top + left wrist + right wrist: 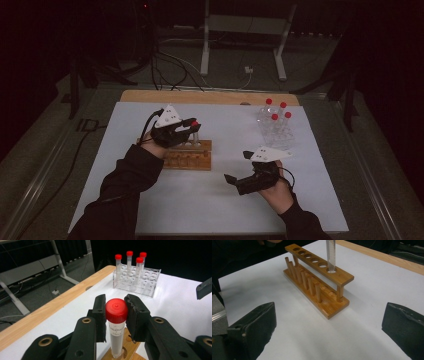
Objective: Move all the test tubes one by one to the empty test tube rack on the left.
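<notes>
The left tool (116,315) is clamped on the red cap of a tube (117,340), one pad on either side of the cap. The tube is held upright, its lower end already seated in the end hole of the wooden rack (317,280), as seen in the right gripper view. The right tool (328,327) is held with its jaws wide apart and nothing between them, near the wooden rack on the side nearer the person.

Step judged in hand: lowering the tube into the wooden rack. To be done well, the tube is to be kept vertical and centred in the hole, lowered until it is carried by the base, and only then released; the pads are to be parted straight outward so the cap is not dragged sideways.

Room: the remaining holes of the wooden rack are unoccupied, so nothing crowds the tube. The pegs along the wooden rack's near side are to be avoided on withdrawal. A clear rack (276,131) with four red-capped tubes is set well apart from the wooden rack, toward the far right of the worktop (200,200). Bare white surface is left around the wooden rack; the worktop's far wooden edge lies behind it.
</notes>
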Motion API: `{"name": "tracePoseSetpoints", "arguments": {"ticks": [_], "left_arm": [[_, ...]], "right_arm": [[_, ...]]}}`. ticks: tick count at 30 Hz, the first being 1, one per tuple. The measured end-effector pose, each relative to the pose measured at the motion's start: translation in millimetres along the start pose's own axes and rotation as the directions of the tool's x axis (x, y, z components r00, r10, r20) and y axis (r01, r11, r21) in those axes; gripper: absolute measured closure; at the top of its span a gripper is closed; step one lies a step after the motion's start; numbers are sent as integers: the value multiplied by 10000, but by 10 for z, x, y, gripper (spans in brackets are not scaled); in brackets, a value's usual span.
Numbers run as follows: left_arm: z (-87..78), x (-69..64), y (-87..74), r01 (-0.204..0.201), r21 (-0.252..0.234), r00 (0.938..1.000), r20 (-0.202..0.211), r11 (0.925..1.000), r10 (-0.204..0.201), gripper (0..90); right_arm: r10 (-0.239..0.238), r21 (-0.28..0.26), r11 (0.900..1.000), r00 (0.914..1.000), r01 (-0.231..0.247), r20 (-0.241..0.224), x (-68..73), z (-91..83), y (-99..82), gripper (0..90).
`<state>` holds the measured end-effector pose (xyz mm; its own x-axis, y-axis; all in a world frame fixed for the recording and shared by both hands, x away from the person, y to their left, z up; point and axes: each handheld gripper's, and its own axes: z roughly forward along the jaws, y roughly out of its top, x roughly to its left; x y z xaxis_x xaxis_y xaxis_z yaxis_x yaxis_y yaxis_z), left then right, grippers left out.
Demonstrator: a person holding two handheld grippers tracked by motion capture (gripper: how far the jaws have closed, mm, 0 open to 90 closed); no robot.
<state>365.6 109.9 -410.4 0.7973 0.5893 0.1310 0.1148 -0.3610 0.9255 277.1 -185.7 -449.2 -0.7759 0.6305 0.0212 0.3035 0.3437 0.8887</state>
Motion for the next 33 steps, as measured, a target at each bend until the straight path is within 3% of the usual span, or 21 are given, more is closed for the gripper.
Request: {"name": "tracePoseSetpoints", "arguments": {"ticks": [15, 20, 33], "left_arm": [[159, -29, -316, 436, 369, 9990, 122, 9984, -441, 719], [199, -45, -376, 403, 556, 9990, 164, 9976, -413, 719], [207, -56, -379, 245, 831, 9993, 264, 9962, -267, 715]], "right_arm": [[47, -19, 10000, 10000, -48, -31, -15, -15, -12, 0], [63, -41, 10000, 10000, -63, -42, -22, -21, -11, 0], [56, -133, 9999, 9999, -58, -113, -18, -39, 3, 0]]}}
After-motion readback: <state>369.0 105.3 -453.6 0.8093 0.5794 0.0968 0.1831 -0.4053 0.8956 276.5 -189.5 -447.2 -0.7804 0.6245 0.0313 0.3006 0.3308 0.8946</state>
